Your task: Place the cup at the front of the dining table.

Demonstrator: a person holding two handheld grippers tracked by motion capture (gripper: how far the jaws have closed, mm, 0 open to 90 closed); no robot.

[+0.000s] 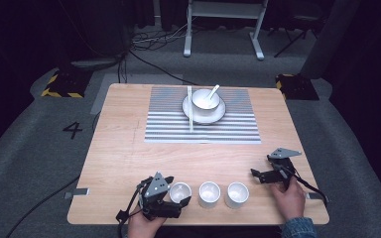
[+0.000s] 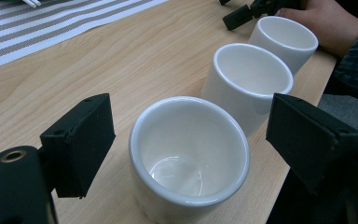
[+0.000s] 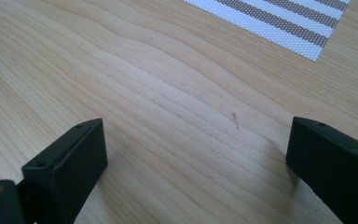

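Cup (image 2: 189, 156) sat right between your wide-open left tongs (image 2: 191, 140), untouched; your right tongs (image 3: 196, 158) gaped wide over bare surface (image 3: 168, 84).

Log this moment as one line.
left gripper: open, jaws astride nearest cup, not clamped | right gripper: open over bare table

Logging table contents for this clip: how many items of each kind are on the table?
Cups: 3
Bowl: 1
Plate: 1
Spoon: 1
Chopsticks: 1 pair
Striped placemat: 1
Total: 8
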